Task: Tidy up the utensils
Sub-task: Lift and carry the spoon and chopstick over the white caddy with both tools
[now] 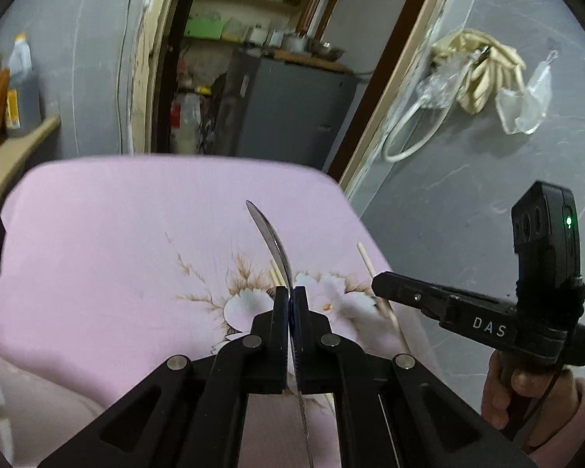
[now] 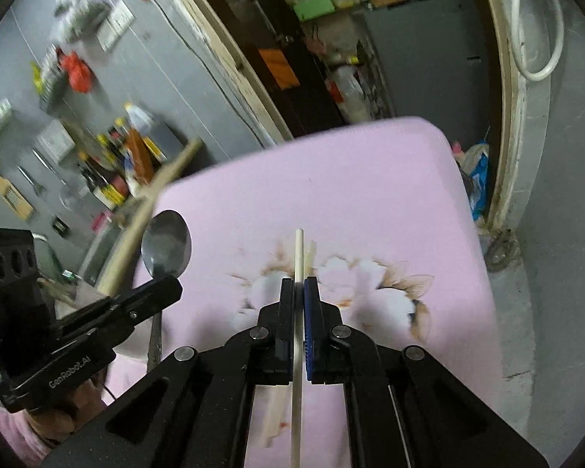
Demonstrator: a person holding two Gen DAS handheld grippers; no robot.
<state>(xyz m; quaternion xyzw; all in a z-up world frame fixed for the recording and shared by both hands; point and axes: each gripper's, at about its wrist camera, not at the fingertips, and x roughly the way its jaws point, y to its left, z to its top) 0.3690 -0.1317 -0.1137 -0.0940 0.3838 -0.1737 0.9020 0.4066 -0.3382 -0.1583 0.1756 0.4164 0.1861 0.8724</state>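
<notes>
Two handheld grippers lifted utensils above a pink floral cloth (image 1: 97, 234).
The left gripper (image 1: 291, 296) clamped a spoon (image 1: 271, 238); the right gripper (image 2: 299, 288) clamped a chopstick (image 2: 298, 249).

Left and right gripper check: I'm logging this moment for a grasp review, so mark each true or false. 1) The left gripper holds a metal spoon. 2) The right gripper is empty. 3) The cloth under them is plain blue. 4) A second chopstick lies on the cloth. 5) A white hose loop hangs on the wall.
1) True: the left gripper is shut on the metal spoon.
2) False: the right gripper is shut on a chopstick.
3) False: the cloth is pink with a flower print.
4) True: the second chopstick lies there.
5) True: the white hose loop hangs there.
</notes>
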